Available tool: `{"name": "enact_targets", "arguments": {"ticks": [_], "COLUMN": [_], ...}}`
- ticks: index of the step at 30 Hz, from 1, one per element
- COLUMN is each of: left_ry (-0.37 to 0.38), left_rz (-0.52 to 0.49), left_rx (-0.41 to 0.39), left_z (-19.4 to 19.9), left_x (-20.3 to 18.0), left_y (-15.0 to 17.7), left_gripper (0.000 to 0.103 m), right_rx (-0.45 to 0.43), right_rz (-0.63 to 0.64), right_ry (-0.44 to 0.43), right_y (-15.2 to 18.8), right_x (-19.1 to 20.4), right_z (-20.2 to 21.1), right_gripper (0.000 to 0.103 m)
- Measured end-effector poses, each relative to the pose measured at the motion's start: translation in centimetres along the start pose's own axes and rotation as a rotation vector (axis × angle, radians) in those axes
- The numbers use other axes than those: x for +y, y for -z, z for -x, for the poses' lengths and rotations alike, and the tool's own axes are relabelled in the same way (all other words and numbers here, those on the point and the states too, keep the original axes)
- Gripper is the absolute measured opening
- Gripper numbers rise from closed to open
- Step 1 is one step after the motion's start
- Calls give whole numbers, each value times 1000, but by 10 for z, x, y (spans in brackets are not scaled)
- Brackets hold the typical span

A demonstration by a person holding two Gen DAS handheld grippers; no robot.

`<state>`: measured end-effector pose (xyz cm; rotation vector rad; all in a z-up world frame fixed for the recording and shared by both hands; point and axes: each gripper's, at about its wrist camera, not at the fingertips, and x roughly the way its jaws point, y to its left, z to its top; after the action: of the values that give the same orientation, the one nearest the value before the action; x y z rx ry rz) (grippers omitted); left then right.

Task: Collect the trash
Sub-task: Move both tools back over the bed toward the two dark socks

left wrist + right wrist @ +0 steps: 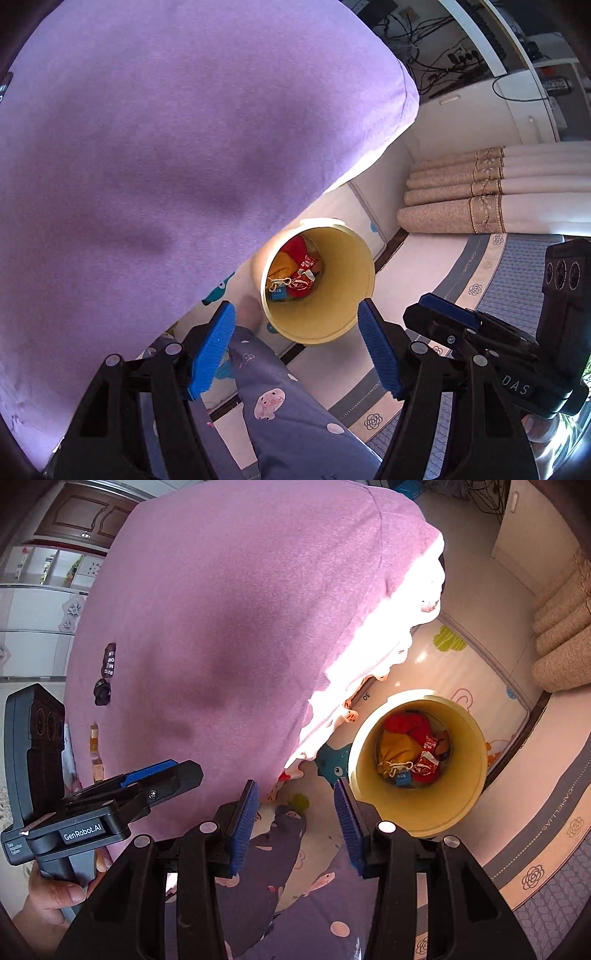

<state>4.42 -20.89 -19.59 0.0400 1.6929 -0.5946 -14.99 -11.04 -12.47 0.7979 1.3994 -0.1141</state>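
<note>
- Both cameras look straight down past the person's purple top [177, 155] at a yellow bin [321, 321] standing on the floor, so each claw is well placed to let something fall into its open mouth.
- The left claw [295, 350] stands open with nothing between its blue pads; the bin shows right through the gap, just beyond the tips.
- The right claw [295, 827] is likewise spread and empty, and from its view the bin [417, 812] sits just off to the right of the fingers.
- In the left view the right claw appears from the side at the lower right, and there I cannot tell how its jaws stand.
- The trash [410, 753] lies at the bottom of the bin: a crumpled red piece, a mustard-yellow wad, red-and-white wrappers, a small blue packet and a bit of pale cord, all soft or crinkly stuff.
- The bin is a plain round tub with smooth matte walls, slightly tapered, upright, sitting on a glossy play mat [454, 657] printed with cartoon shapes.
- The pads on the claws are ribbed blue rubber set in black plastic frames, made to pinch thin, slippery scraps.
- Rolled beige fabric with embroidered trim [480, 192] lies stacked near the bin.
- My guess is that a drop is just done and more pieces need fetching.
</note>
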Motion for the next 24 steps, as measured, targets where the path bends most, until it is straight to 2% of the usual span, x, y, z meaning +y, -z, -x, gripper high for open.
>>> {"name": "enact_targets", "arguments": {"ticks": [7,15,24], "left_ry": [-26,-29,-26], "left_rz": [88,159,232], "left_rx": [-81,-130,-176], "left_z": [54,104,142], "left_x": [102,215,317], "left_y": [0,-8,-16], "left_gripper": [70,71,71], "right_rx": [31,60,90], "right_rz": [58,142,200], "right_ry": [-23,-44,-35], "right_y": [-10,-18,-37], "right_x": [99,215,308], "right_z": [-42,-95,-146], "right_gripper": [43,43,43]}}
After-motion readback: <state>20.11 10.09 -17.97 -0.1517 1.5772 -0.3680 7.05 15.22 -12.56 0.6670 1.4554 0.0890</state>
